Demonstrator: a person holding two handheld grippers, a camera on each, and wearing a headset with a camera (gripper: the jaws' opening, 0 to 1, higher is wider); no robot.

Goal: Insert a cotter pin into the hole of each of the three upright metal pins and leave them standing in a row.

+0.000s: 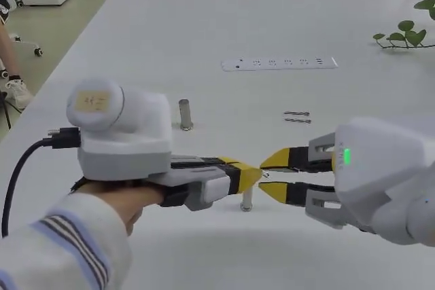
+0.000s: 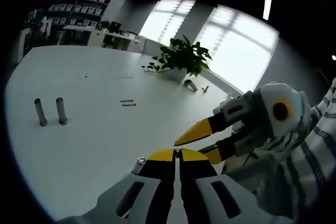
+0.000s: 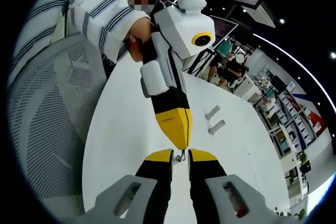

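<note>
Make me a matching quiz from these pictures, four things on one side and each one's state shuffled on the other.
Things:
1. left gripper
2. right gripper
3. spare pins
4. metal pin

States:
A. lying flat
B. jaws open
C. standing upright
D. shut on a cotter pin

Pairs: 1-D, 2-B, 3-A, 4-C

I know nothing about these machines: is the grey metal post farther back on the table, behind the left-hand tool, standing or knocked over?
Standing. The post rises straight up from its wider foot, which rests flat on the white table.
</note>
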